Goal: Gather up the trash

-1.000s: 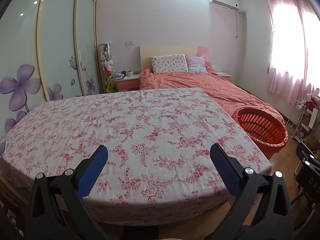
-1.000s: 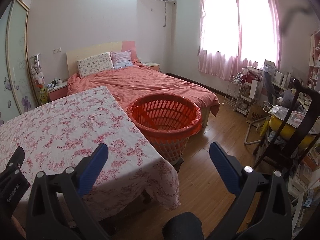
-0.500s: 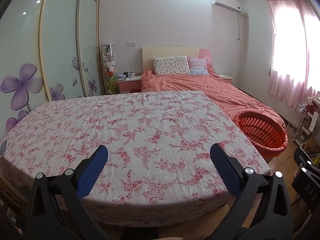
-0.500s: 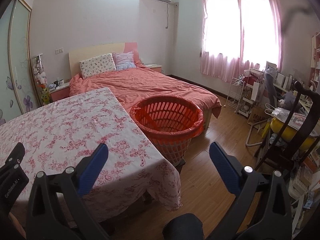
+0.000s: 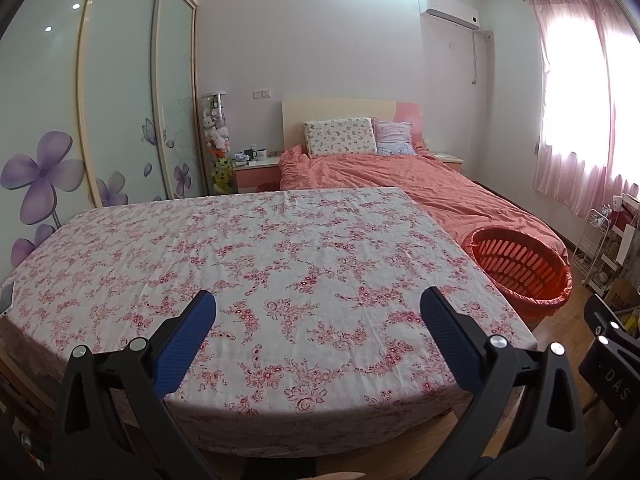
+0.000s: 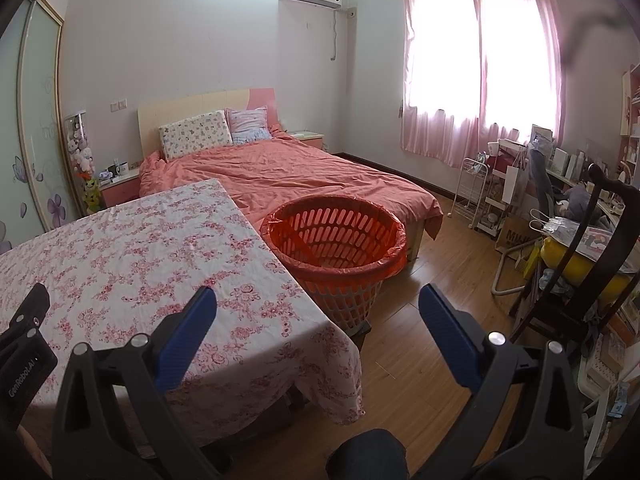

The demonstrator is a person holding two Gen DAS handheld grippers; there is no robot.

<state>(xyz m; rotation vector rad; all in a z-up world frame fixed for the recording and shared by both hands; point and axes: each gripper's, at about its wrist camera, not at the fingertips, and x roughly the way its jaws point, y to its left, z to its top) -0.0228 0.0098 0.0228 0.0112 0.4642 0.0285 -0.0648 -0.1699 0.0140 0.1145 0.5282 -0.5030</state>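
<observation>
An orange slatted basket [image 6: 338,240] lined with an orange bag stands on the floor between the table's right edge and the bed; it also shows in the left wrist view [image 5: 520,268]. The table [image 5: 260,260] wears a white cloth with pink flowers, and I see no trash on it. My left gripper [image 5: 318,316] is open and empty above the table's near edge. My right gripper [image 6: 318,312] is open and empty over the table's right corner, short of the basket.
A bed with an orange cover [image 6: 288,176] lies behind the table. A wardrobe with flower doors [image 5: 100,120] stands at left. A dark chair [image 6: 592,264], a white rack [image 6: 476,196] and a cluttered desk stand at right on the wooden floor [image 6: 420,340].
Both views have pulled back slightly, so the table and basket look a little farther away. Both grippers stay open and empty.
</observation>
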